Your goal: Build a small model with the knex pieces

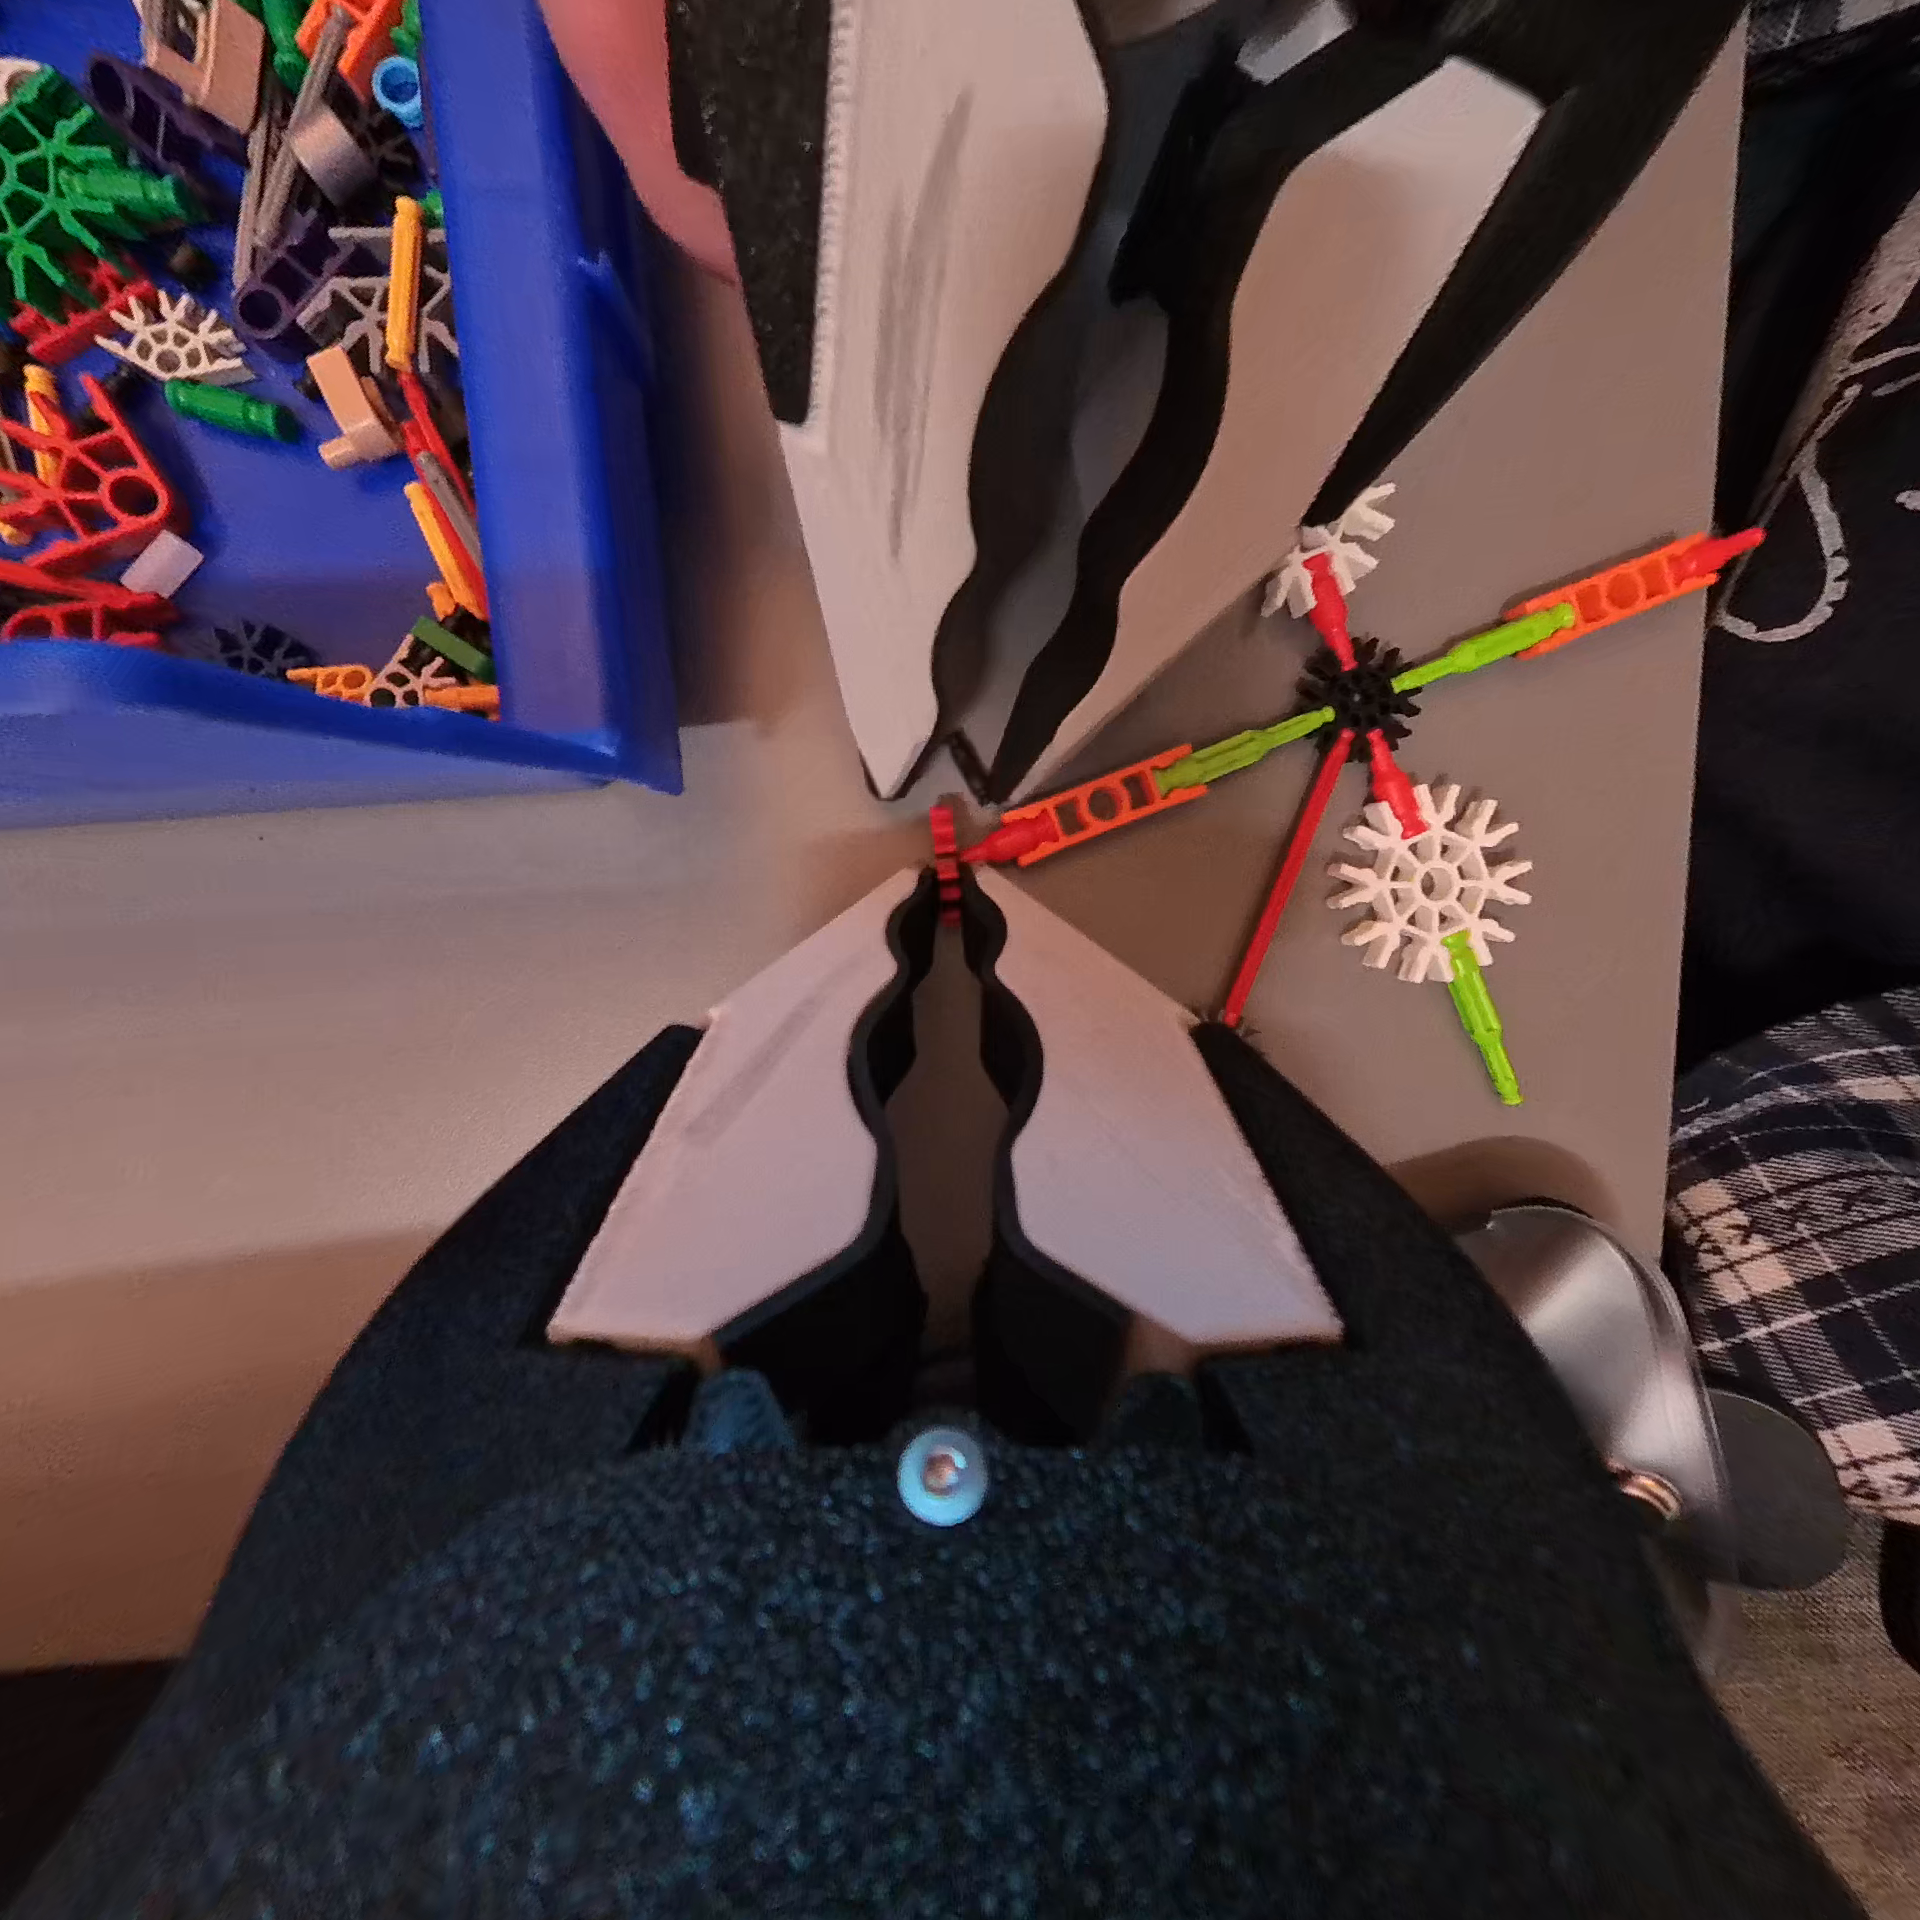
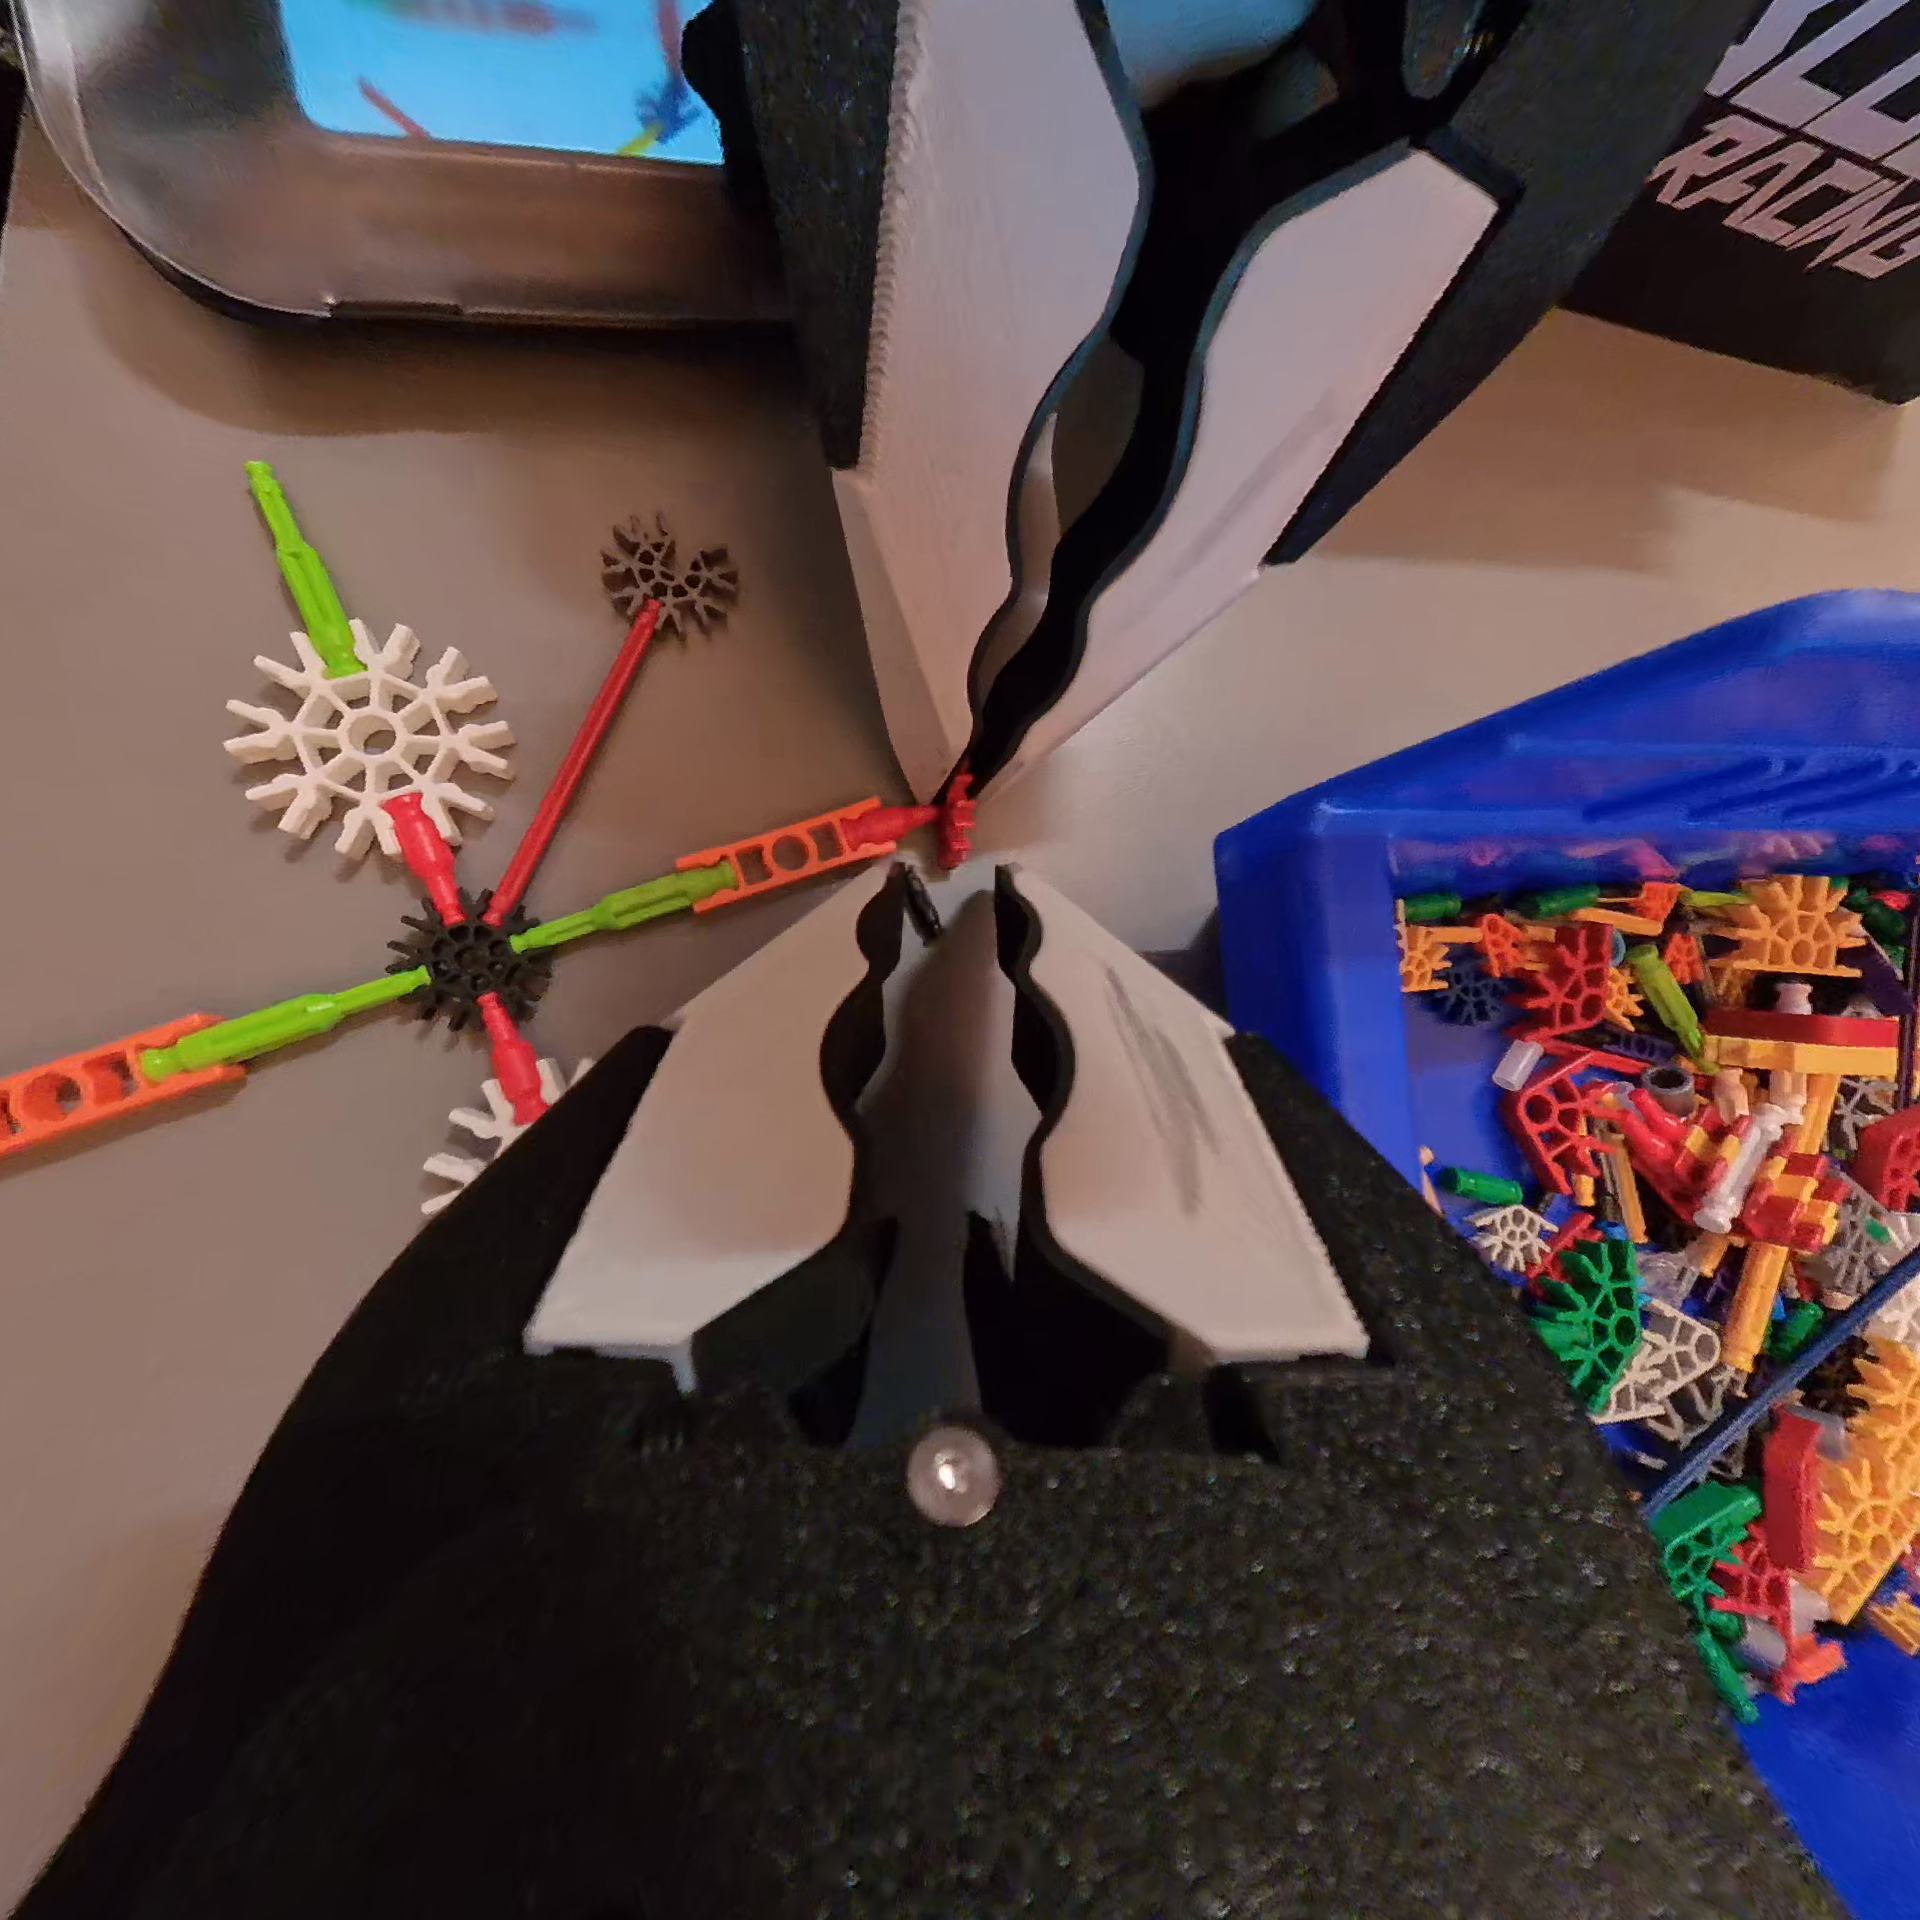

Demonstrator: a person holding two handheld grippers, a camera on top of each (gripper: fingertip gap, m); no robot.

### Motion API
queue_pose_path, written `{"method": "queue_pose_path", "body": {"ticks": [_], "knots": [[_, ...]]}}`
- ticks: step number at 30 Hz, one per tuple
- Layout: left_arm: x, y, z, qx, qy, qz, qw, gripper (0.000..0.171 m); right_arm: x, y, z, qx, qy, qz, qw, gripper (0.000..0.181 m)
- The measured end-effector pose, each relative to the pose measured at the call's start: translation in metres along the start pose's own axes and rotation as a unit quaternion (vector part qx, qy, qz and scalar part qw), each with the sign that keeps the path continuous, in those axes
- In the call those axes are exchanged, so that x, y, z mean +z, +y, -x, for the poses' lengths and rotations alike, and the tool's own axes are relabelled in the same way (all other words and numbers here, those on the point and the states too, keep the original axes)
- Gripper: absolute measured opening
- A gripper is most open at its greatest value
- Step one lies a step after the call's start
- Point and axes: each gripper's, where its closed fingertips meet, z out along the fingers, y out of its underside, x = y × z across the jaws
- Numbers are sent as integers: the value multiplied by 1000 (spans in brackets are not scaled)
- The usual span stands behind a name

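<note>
A rod-and-connector build lies flat on the grey table: a black hub (image 1: 1356, 691) (image 2: 468, 956) with green, red and orange spokes and a white snowflake connector (image 1: 1429, 883) (image 2: 369, 738). My left gripper (image 1: 943, 883) is shut on a small red connector (image 1: 943, 847) (image 2: 954, 821) at the tip of the red rod that sticks out of the orange piece (image 1: 1101, 805) (image 2: 790, 852). It enters the right wrist view (image 2: 961, 779) from above. My right gripper (image 2: 945, 883) (image 1: 945, 779) faces it tip to tip, jaws a narrow gap apart. A tiny black piece (image 2: 923, 906) sits at its tips; whether it is gripped is unclear.
A blue bin (image 1: 561, 416) (image 2: 1299, 883) full of mixed coloured building pieces stands close beside the grippers. A silver-framed screen (image 2: 416, 260) and a black box (image 2: 1766, 208) lie at the table's far side. The table edge and a person's plaid clothing (image 1: 1787, 1195) are just past the build.
</note>
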Motion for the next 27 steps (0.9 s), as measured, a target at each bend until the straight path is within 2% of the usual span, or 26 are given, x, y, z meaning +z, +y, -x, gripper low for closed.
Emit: {"method": "queue_pose_path", "body": {"ticks": [1, 6, 10, 27], "knots": [[0, 0, 0, -3, 0, -1, 1000, 3, 0, 1, 0, -1, 0, 1, 1000, 15], [1, -1, 1, -6, -3, -6, 1000, 3, -3, 2, -1, 9, -2, -3, 1000, 13], [1, -1, 1, -7, -4, -8, 1000, 3, -3, 3, -1, -2, 1, -3, 1000, 0], [1, -2, 1, -12, -8, -9, 1000, 3, -2, 2, 1, -6, 8, 0, 1000, 1]]}}
